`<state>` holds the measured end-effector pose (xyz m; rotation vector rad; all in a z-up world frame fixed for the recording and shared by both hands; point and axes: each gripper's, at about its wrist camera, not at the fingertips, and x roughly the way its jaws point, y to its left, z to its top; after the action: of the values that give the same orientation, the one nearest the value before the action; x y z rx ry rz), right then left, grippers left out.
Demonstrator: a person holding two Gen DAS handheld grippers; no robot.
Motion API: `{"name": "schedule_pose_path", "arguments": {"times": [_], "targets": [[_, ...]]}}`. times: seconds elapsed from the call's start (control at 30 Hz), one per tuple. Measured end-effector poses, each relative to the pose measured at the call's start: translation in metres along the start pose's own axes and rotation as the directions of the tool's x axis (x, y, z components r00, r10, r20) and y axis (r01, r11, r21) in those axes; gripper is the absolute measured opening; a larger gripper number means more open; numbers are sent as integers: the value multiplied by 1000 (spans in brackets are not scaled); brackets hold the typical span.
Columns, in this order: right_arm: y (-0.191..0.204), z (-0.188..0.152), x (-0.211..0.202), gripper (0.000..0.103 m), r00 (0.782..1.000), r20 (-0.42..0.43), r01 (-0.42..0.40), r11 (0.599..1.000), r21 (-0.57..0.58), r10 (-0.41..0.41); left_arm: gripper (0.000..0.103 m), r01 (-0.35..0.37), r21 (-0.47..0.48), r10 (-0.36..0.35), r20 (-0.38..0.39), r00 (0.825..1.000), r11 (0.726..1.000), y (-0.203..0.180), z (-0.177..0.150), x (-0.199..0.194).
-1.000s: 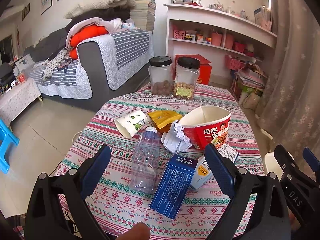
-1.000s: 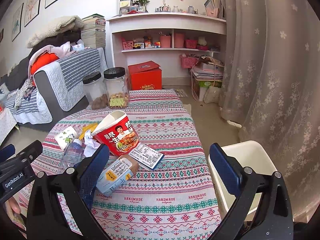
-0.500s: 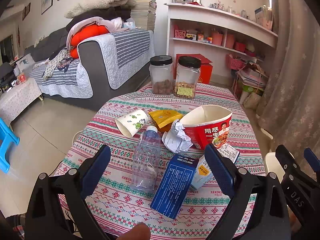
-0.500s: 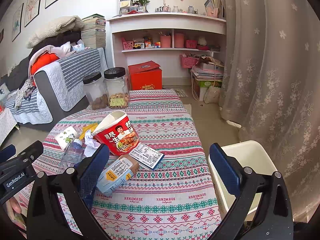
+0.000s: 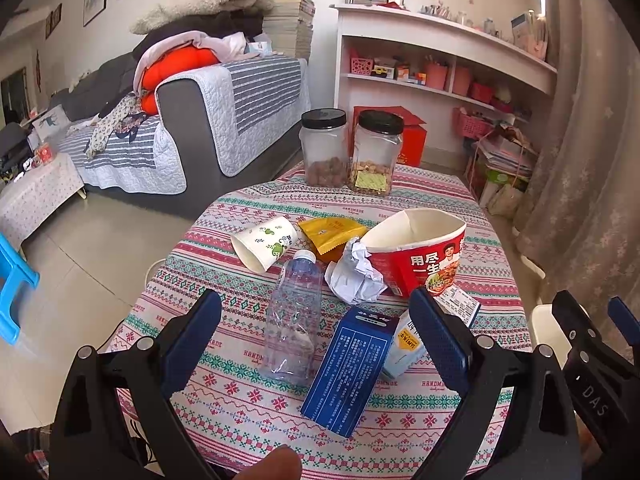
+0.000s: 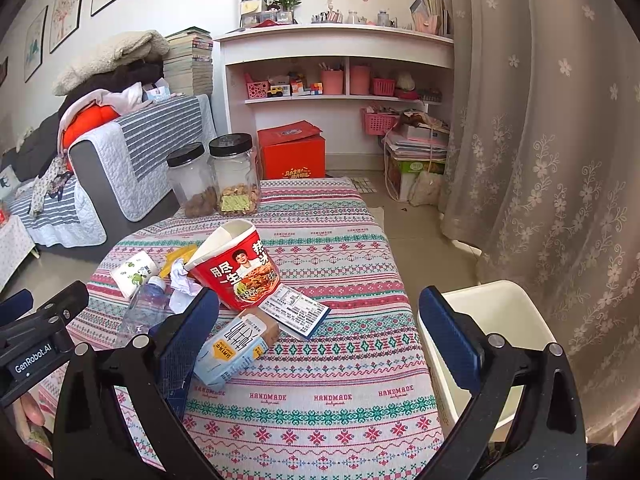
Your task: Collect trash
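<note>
A: From left to right on the table [image 5: 400, 432], which trash items are shown?

B: Far left, a paper cup [image 5: 265, 243] on its side; next, a clear plastic bottle [image 5: 295, 320] lying flat; beyond it, a yellow snack wrapper [image 5: 330, 236]; then a crumpled white paper [image 5: 354, 276] touching a red instant-noodle tub [image 5: 420, 254]. Near the front edge lies a blue box [image 5: 350, 368], and just to its right a small milk carton [image 6: 236, 346] and a printed leaflet [image 6: 298, 310].

A: What is the state of each claw?

B: The left gripper [image 5: 316, 344] has its jaws spread wide and holds nothing; it hangs above the near edge, framing the bottle and blue box. The right gripper [image 6: 318, 336] is likewise spread and empty, with the carton at its left finger.

A: Where should the trash go?

B: Probably into the white bin [image 6: 500, 312], which stands on the floor just right of the table. Its visible interior looks bare.

A: How far along is the task?

B: Judged from this layout, at the start: no item is seen in the bin, and all eight pieces remain on the cloth. The two lidded jars [image 5: 352, 152] at the far edge hold food and are probably not trash.
</note>
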<state>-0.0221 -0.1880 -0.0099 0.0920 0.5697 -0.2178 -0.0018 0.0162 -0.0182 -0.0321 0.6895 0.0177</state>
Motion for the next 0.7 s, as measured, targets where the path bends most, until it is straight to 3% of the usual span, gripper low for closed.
{"name": "schedule_pose_path", "arguments": {"times": [0.7], "targets": [[-6,2,2,96,999,-34,-7,1000,18,8,92,-16,-9,15,-39,999,1000,0,4,4]]}}
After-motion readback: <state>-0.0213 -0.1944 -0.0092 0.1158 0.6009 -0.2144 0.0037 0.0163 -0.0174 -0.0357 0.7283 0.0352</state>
